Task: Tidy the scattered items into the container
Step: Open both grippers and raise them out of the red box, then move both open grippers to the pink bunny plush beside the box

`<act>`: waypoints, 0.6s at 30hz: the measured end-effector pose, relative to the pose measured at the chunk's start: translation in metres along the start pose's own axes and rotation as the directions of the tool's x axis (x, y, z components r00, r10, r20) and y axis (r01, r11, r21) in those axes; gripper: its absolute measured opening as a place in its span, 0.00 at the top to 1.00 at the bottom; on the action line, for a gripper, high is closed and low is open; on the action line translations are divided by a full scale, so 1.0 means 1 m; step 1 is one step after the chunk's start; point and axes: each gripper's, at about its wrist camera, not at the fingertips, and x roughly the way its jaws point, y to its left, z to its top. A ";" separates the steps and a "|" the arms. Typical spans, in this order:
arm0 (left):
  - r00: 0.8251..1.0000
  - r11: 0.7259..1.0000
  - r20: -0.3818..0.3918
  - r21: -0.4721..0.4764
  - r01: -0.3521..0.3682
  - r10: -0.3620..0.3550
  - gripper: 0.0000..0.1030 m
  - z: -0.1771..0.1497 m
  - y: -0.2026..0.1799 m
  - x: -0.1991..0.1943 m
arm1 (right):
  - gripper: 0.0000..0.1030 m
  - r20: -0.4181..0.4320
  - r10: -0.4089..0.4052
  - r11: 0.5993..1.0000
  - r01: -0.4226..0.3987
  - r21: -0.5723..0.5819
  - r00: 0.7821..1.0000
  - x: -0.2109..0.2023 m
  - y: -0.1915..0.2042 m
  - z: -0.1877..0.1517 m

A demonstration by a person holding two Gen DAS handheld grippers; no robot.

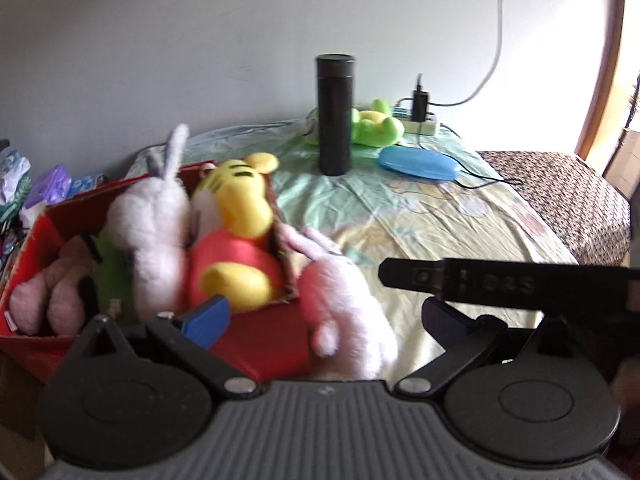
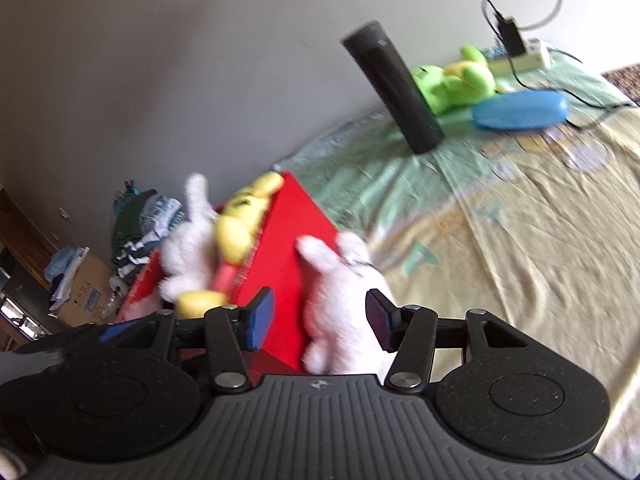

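Observation:
A red box (image 1: pixel 260 344) stands on the bed's left side and holds a white rabbit plush (image 1: pixel 154 220), a yellow and red bear plush (image 1: pixel 236 236) and a pink plush (image 1: pixel 48 296). A pale pink rabbit plush (image 1: pixel 344 304) lies on the sheet against the box's right wall (image 2: pixel 296 248). My left gripper (image 1: pixel 324 318) is wide open around it without touching. In the right wrist view the same rabbit (image 2: pixel 344 304) sits between the fingers of my right gripper (image 2: pixel 320 320), which is open, with a gap at the left pad (image 2: pixel 260 320). A green plush (image 1: pixel 376 124) lies far back.
A tall black flask (image 1: pixel 335 114) stands mid-bed, with a blue case (image 1: pixel 420 164) beside it and a power strip with a charger (image 1: pixel 420 120) and cables behind. Piled clothes (image 2: pixel 140 224) and a cardboard box (image 2: pixel 86 292) sit on the floor left of the bed.

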 end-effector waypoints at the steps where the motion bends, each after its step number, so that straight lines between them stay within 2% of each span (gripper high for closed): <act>1: 1.000 1.000 -0.003 0.019 0.016 -0.016 0.01 -0.005 -0.006 0.000 | 0.47 -0.013 -0.008 1.000 0.008 0.005 1.000 0.000 -0.006 -0.002; 4: 0.998 0.996 -0.021 0.067 0.055 -0.054 0.01 -0.017 -0.020 0.004 | 0.47 -0.050 -0.030 0.999 0.030 0.012 0.998 0.002 -0.017 -0.009; 7: 0.997 0.993 -0.059 0.099 0.062 -0.056 0.01 -0.030 -0.024 0.016 | 0.47 -0.093 -0.044 0.999 0.044 -0.003 0.995 0.005 -0.019 -0.016; 13: 0.972 0.983 -0.144 -0.044 0.180 -0.184 0.01 -0.046 -0.011 0.049 | 0.47 -0.132 -0.053 0.998 0.049 -0.035 0.990 0.015 -0.018 -0.022; 18: 0.974 0.981 -0.119 -0.039 0.191 -0.194 0.01 -0.050 -0.015 0.069 | 0.45 -0.169 -0.053 0.998 0.048 -0.030 0.984 0.024 -0.021 -0.022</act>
